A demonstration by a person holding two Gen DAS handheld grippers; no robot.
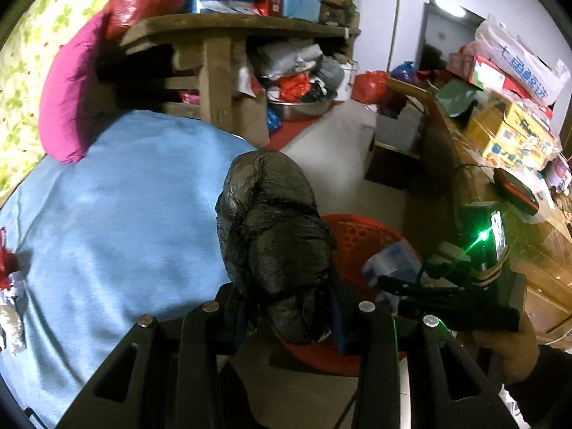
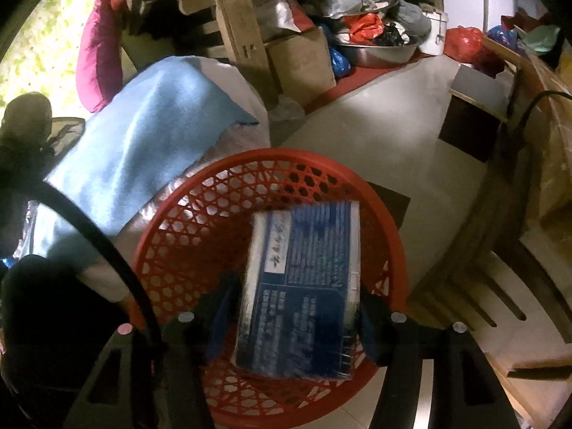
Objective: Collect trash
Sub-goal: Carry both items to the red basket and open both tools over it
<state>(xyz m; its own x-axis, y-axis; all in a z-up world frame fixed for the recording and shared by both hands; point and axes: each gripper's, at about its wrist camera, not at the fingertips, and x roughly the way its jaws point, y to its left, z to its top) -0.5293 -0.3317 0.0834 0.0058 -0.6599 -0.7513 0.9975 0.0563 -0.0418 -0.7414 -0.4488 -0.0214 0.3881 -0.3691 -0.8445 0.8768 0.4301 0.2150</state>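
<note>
1. Foil scrap [image 1: 12,318], crumpled and silvery, lies on the blue blanket [image 1: 118,214] far to the left of the red basket [image 1: 352,228], with a bit of red wrapper [image 1: 6,262] just above it.
2. The left gripper [image 1: 286,316] is clamped on a crumpled black plastic bag [image 1: 275,250]; the bag bulges up and forward from between the fingers, at the blanket's edge and just left of the basket.
3. The red basket [image 2: 178,236] is a lattice-walled plastic bin standing on the pale floor [image 2: 404,125], beside the blanket-covered surface.
4. The right gripper [image 2: 296,325] is closed on a blue printed box [image 2: 307,286], its fingers pressing both long sides. The box is over the open mouth of the basket, inside its rim as seen from above.
5. In the left wrist view the right gripper [image 1: 389,282] shows over the basket's right side, a green light glowing on its body.
6. A wooden table [image 1: 475,186] piled with cartons stands right of the basket.
</note>
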